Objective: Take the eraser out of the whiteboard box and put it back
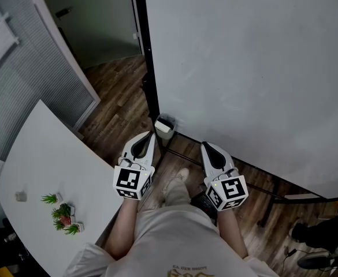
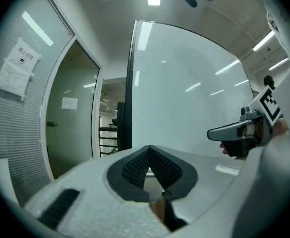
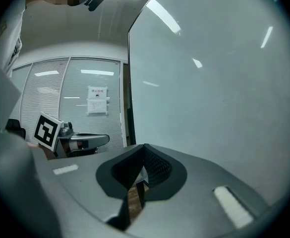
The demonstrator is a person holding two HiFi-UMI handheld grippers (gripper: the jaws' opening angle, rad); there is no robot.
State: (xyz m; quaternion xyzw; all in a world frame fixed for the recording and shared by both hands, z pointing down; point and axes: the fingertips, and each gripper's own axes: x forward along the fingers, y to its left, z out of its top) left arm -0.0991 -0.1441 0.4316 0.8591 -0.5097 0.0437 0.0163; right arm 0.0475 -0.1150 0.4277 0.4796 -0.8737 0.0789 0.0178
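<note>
Eraser: a pale block, seen from the head view lying inside the small open box fixed at the lower left corner of the whiteboard. It is too small in the picture to read its long axis. It seems to fill most of the box.

Left gripper: fingers pressed together with nothing between them. Its own view shows only wood floor through the slit behind the pads.

Right gripper: fingers likewise pressed together and bare.

Both grippers point roughly level toward the whiteboard, side by side and apart from each other.

Key relation: the box lies just ahead of the left fingers and a little to their right, near but not touching. From the right fingers it lies well off to the left and slightly ahead, clearly farther. The left hand is the nearer one, with an almost straight line to the box mouth. The right would have to cross over. How high the box hangs against the fingers cannot be judged from above, and neither gripper view shows the box.

Stage, as a judgement: the eraser in the box with both pairs of fingers bare fits two readings. Either the eraser is waiting to be lifted out, or it is already set back in. These pictures do not settle which.

Worktop: white, with small plants, behind and to the left of the left fingers. It carries none of the task's things.
</note>
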